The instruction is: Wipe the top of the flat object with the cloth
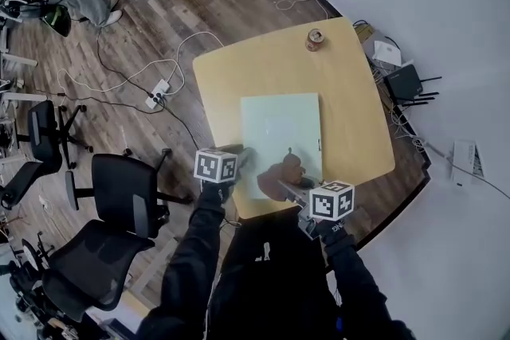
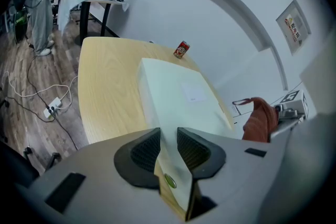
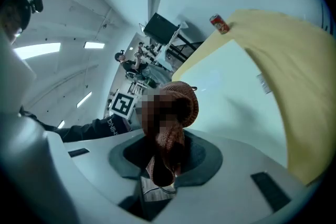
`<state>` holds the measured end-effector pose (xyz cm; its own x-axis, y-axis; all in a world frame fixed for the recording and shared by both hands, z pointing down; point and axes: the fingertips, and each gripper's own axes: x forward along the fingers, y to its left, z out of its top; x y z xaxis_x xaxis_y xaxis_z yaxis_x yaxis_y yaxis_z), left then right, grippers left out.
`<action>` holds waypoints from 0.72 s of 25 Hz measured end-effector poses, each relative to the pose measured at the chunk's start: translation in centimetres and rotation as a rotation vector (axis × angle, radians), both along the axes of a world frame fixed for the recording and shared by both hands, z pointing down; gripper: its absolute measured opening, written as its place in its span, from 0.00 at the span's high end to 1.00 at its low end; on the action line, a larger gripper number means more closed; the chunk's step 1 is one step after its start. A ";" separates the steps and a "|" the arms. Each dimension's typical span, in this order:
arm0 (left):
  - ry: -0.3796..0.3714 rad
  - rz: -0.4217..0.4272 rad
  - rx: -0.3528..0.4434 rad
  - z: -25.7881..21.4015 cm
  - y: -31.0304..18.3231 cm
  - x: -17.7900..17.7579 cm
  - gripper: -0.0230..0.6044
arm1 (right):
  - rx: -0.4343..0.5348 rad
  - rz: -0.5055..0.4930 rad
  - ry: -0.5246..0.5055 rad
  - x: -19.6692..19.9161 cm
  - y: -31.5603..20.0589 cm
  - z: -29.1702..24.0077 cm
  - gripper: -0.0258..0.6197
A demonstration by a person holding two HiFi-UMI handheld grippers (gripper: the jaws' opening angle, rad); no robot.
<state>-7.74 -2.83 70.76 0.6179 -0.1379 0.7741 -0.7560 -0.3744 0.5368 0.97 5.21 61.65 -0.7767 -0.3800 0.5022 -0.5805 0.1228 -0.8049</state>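
Observation:
A pale green flat board (image 1: 280, 131) lies in the middle of the yellow table (image 1: 351, 99). My left gripper (image 1: 237, 158) is at the board's near left corner and is shut on its edge; the thin edge of the board (image 2: 178, 94) sits between the dark pads (image 2: 144, 149). My right gripper (image 1: 292, 187) is shut on a rust-brown cloth (image 1: 287, 170), which bunches over the board's near right part. The cloth (image 3: 176, 110) fills the right jaws, with the board (image 3: 231, 86) beyond. Whether the cloth (image 2: 260, 122) touches the board, I cannot tell.
A small red can (image 1: 315, 39) stands near the table's far edge. Black office chairs (image 1: 119, 195) stand on the wooden floor to the left, beside cables and a power strip (image 1: 157, 91). A router and boxes (image 1: 402, 80) lie right of the table.

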 end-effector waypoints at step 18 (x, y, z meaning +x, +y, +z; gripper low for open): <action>0.004 0.001 0.000 0.2 -0.2 -0.2 0.78 | -0.080 -0.257 0.171 -2.7 4.5 7.1 0.75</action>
<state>-7.91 -2.99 70.95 0.6211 -0.1378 0.7715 -0.7536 -0.3751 0.5397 -1.77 9.67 68.72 -0.7439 -0.1362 0.6543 -0.6665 0.2230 -0.7114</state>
